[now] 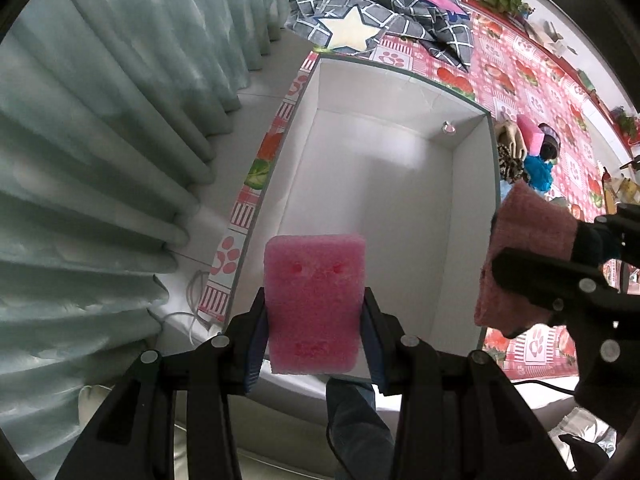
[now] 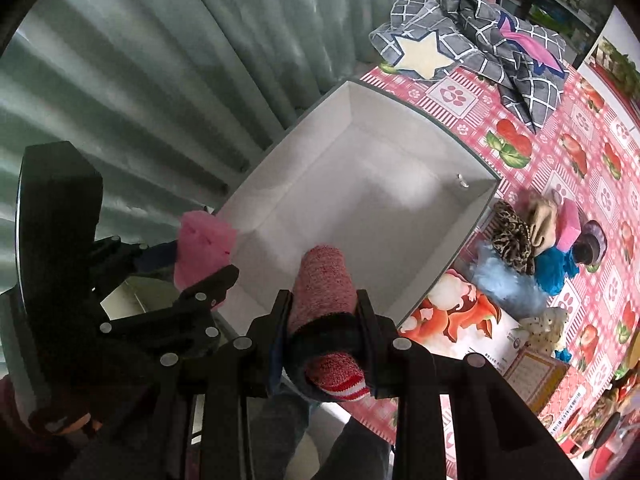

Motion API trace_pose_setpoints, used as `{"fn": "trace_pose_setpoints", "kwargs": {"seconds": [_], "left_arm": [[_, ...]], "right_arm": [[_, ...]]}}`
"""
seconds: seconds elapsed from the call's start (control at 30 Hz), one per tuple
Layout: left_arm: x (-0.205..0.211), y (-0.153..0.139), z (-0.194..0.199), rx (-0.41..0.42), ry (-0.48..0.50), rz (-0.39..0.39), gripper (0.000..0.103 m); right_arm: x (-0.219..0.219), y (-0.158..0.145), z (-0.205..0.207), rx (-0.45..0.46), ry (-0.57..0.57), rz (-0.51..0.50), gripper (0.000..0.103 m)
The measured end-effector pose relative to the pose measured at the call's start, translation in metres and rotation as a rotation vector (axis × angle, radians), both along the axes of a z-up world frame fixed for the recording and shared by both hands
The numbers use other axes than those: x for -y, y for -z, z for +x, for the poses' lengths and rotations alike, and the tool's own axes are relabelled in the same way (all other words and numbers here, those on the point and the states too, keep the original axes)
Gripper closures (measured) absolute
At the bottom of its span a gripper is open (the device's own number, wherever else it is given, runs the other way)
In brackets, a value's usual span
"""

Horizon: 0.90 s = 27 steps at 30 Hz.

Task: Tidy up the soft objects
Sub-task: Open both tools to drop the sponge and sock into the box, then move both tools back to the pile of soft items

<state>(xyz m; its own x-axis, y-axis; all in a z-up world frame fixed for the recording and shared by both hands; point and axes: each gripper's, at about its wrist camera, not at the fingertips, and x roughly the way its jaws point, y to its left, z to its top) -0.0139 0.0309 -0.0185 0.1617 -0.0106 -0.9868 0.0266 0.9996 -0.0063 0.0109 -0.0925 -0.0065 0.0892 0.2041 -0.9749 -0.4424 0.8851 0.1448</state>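
The right gripper (image 2: 324, 320) is clamped on a rolled pink knitted sock (image 2: 325, 280) above the near end of a white box (image 2: 360, 184). At left, the left gripper (image 2: 200, 258) pinches a pink sponge (image 2: 202, 248) over the box's rim. Beside the box on the table (image 2: 580, 128) lies a pile of soft things (image 2: 528, 248) — scrunchies, perhaps — and behind it a grey checked cloth (image 2: 500, 64).
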Motion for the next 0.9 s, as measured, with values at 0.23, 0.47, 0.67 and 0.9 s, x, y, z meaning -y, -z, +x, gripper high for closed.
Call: {"fn": "trace_pose_setpoints", "kwargs": {"seconds": [0.23, 0.47, 0.67, 0.9], "left_arm": [[0.005, 0.0, 0.001, -0.006, 0.012, -0.002, 0.057], [0.007, -0.004, 0.0, 0.011, 0.002, -0.006, 0.019], [0.007, -0.007, 0.004, 0.001, -0.009, -0.011, 0.008], [0.016, -0.008, 0.008, 0.027, -0.004, -0.027, 0.0]], "right_arm": [[0.001, 0.003, 0.001, -0.005, 0.004, 0.002, 0.071], [0.002, 0.002, 0.003, 0.0, 0.003, 0.017, 0.021], [0.0, -0.002, 0.004, 0.028, -0.007, -0.016, 0.018], [0.016, -0.014, 0.008, 0.083, 0.023, -0.046, 0.0]]}}
